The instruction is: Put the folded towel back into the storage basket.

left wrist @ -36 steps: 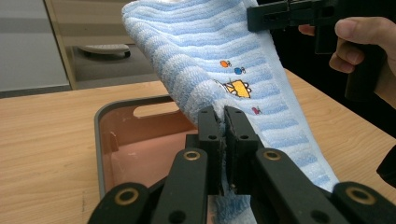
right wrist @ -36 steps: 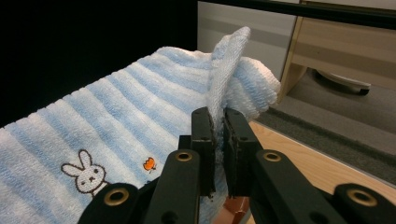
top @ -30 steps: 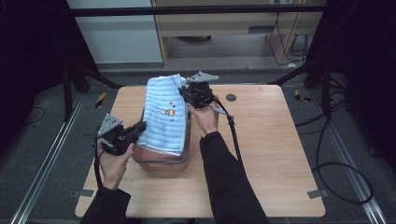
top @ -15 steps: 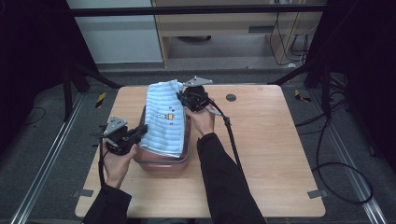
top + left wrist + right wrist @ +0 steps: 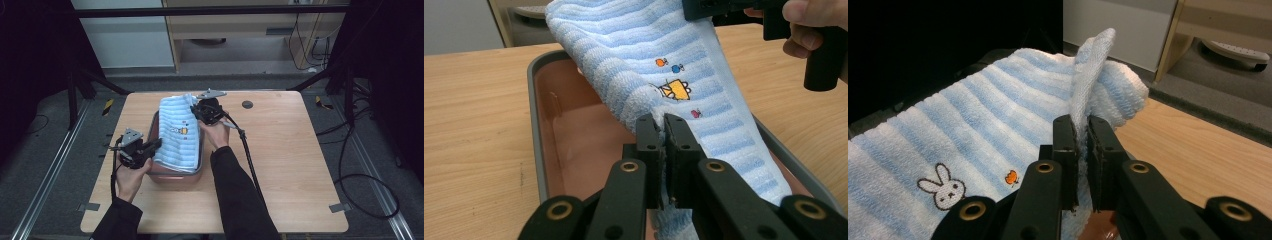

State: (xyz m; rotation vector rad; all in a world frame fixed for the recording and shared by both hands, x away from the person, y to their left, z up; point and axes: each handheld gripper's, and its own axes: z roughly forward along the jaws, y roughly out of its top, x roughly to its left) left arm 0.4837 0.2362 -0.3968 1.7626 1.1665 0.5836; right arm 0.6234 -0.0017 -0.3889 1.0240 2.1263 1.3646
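A folded blue-and-white striped towel [image 5: 177, 132] with small embroidered pictures lies stretched over a reddish-brown tray with a grey rim [image 5: 172, 176]. My left gripper [image 5: 150, 146] is shut on the towel's near left edge [image 5: 663, 131], just above the tray's inside [image 5: 574, 135]. At the far end, my right gripper [image 5: 199, 111] is shut on the towel's edge [image 5: 1083, 107], which stands up as a thin fold between the jaws. The towel [image 5: 963, 135] slopes down from the right gripper toward the left one.
The tray stands left of centre on a light wooden table [image 5: 290, 150]. A small dark disc [image 5: 247, 104] is set in the tabletop at the back. A black cable [image 5: 250, 160] trails from the right gripper along the forearm. Dark floor and metal rails surround the table.
Both grippers have sunk with the towel still held between them, so the towel now lies lower over the tray. The left gripper has come closer to the tray's near left rim.
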